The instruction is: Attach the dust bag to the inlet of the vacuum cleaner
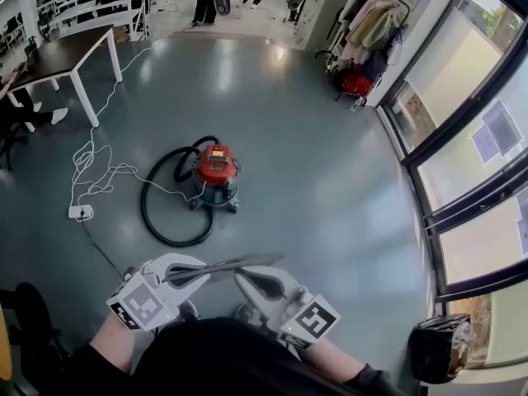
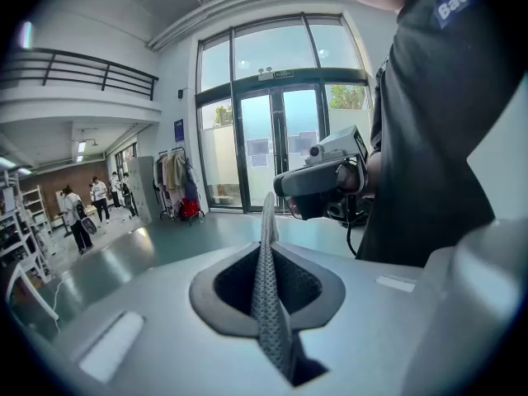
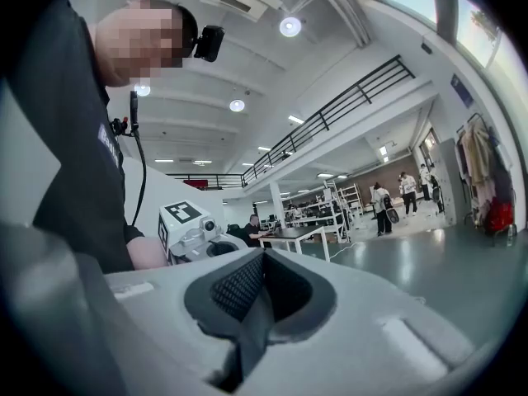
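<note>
Dust bag (image 1: 235, 264) is gripped edge-on in the left hand-held gripper (image 1: 196, 272), with the jaws clenched on its grey mesh-textured fabric. The bag is held in the air close to the body, lying flat toward the right hand-held gripper (image 1: 257, 283). The right jaws are clenched tight and nothing is seen between them; the tip sits just under the bag's far end. Vacuum cleaner (image 1: 216, 170), red-topped, is parked mid-floor, well apart from both grippers, with the bag not yet attached. Black hose (image 1: 143, 205) is looped on the floor beside it. White cable (image 1: 91, 170) is tangled further left, near a power strip (image 1: 80, 212).
</note>
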Demonstrator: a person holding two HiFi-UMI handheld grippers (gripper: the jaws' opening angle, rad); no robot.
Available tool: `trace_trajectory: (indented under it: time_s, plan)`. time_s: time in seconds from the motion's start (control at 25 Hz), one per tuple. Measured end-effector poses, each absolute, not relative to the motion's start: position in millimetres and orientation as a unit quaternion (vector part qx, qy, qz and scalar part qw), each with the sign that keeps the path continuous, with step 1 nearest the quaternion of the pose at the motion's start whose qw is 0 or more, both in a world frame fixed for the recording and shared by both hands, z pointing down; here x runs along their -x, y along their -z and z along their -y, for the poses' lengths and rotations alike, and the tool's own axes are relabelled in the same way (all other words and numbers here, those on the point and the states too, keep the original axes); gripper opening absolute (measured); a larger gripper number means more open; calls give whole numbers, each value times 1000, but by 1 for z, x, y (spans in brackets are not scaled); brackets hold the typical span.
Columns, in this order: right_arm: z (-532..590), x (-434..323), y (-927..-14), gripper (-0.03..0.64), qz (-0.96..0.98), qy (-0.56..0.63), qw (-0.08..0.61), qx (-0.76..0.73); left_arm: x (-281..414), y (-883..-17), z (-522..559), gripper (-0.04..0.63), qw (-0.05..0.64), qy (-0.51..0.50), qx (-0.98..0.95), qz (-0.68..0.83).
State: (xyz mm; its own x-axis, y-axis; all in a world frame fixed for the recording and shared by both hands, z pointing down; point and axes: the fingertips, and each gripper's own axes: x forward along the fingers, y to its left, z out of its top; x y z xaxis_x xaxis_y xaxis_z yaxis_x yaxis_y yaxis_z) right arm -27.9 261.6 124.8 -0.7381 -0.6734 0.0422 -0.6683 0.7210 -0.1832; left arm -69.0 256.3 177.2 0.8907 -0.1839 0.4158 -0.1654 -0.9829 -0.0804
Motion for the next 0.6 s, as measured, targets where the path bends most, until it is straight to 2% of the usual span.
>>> trace_trajectory:
  time_s: [0.6]
  plan:
    - [-251,-4,-130,-8,-932,94,8,349,29,-180,-248,41,18,231,968,-99]
